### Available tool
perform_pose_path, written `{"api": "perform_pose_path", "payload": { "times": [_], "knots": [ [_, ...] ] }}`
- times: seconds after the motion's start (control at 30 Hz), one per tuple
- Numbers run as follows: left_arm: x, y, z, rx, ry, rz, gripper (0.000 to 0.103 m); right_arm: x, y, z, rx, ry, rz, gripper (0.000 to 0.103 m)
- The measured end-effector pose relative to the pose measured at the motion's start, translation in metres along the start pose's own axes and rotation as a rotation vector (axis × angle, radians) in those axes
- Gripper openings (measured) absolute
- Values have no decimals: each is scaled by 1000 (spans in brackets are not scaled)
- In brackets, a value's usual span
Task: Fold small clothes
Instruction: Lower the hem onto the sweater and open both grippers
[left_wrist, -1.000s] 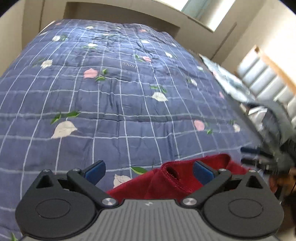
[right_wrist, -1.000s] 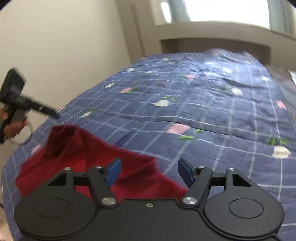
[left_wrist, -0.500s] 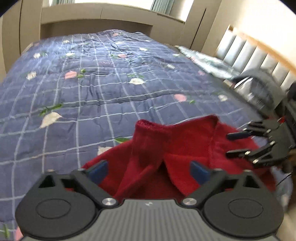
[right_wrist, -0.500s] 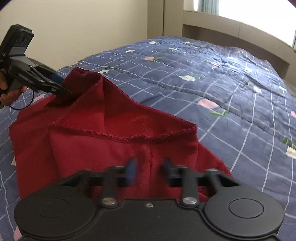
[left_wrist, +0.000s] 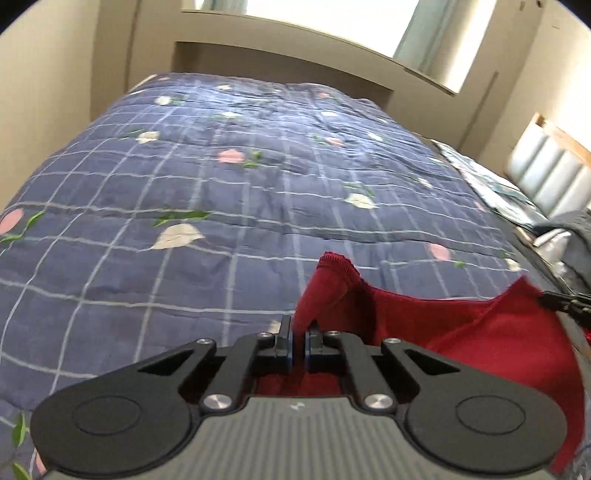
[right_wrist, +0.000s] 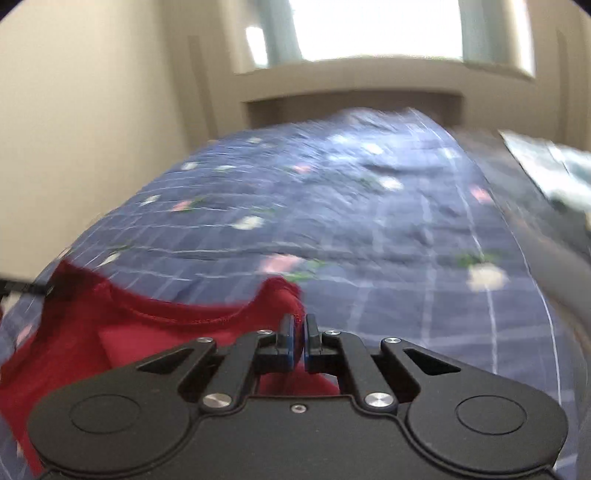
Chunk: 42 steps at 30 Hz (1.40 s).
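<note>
A small dark red garment (left_wrist: 461, 332) lies at the near edge of the bed and is lifted at two corners. My left gripper (left_wrist: 298, 332) is shut on its left corner, which sticks up between the fingers. My right gripper (right_wrist: 298, 328) is shut on the other corner of the red garment (right_wrist: 147, 332), and its hem sags between the two grips. The right gripper's fingers (left_wrist: 565, 301) show at the right edge of the left wrist view. The left gripper's fingers (right_wrist: 22, 288) show at the left edge of the blurred right wrist view.
The bed is covered by a blue checked quilt (left_wrist: 240, 177) with leaf and flower prints. A padded headboard (left_wrist: 546, 173) and dark bundled items (left_wrist: 569, 236) are at the right. A beige wall (right_wrist: 92, 110) is on the left, a window ledge (left_wrist: 295, 40) beyond the bed.
Both grippers have shut on the garment's corners and lifted them. The cameras have tilted up toward the window, and the right view is now motion-blurred.
</note>
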<state>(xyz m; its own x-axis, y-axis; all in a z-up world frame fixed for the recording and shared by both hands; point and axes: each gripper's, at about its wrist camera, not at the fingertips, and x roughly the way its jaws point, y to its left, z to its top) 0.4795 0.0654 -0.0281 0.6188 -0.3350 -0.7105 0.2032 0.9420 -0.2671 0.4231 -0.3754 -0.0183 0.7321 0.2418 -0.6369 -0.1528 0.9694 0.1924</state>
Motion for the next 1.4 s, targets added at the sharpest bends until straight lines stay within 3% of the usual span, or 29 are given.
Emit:
{"api": "perform_pose_path", "payload": {
  "times": [0.17, 0.27, 0.37, 0.4, 0.43, 0.5, 0.53, 0.57, 0.6, 0.63, 0.67, 0.7, 0.87, 1.03, 1.07, 1.17, 1.23, 1.3, 1.4],
  "knots": [
    [13, 14, -6, -69, 15, 51, 5, 19, -17, -23, 56, 65, -82, 0],
    [22, 17, -10, -85, 25, 70, 5, 22, -25, -33, 74, 64, -62, 0],
    [26, 17, -11, -103, 36, 78, 7, 17, -17, -33, 16, 30, -80, 24],
    [26, 18, -10, -121, 38, 72, 7, 14, -12, -32, -16, 16, -62, 39],
    [26, 19, -10, -137, 33, 73, 11, 12, -8, -30, -35, 7, -41, 46],
    [23, 19, -10, -153, 16, 86, 33, 10, 0, -27, -47, -9, -18, 55],
    [21, 18, -10, -150, 5, 100, 51, 13, 3, -24, -52, -8, -8, 57],
    [19, 18, -11, -147, -9, 112, 57, 18, 6, -22, -59, 0, -2, 64],
    [17, 17, -11, -145, -18, 116, 57, 25, 10, -20, -71, 14, 0, 66],
    [17, 17, -12, -143, -15, 118, 57, 34, 13, -19, -86, 27, -4, 64],
    [18, 17, -13, -139, -5, 123, 58, 42, 17, -18, -102, 34, -11, 45],
    [19, 16, -14, -134, 5, 137, 58, 46, 19, -18, -115, 37, -16, 5],
    [25, 17, -20, -126, 35, 247, 64, 46, 12, -8, -47, -31, -99, 2],
    [30, 22, -22, -159, 33, 275, 67, 55, -1, -15, 12, 8, -125, 2],
    [31, 22, -22, -163, 31, 278, 68, 56, -1, -17, 7, 16, -130, 4],
    [29, 21, -22, -160, 21, 283, 71, 49, 3, -17, -14, 1, -156, 34],
    [23, 18, -23, -151, 11, 301, 78, 34, 9, -17, -42, -33, -156, 48],
    [14, 12, -27, -119, -10, 329, 88, 15, 19, -22, -91, -62, -159, 80],
    [-9, -5, -38, -49, -76, 355, 100, -17, 38, -42, -166, -108, -158, 91]
  ]
}}
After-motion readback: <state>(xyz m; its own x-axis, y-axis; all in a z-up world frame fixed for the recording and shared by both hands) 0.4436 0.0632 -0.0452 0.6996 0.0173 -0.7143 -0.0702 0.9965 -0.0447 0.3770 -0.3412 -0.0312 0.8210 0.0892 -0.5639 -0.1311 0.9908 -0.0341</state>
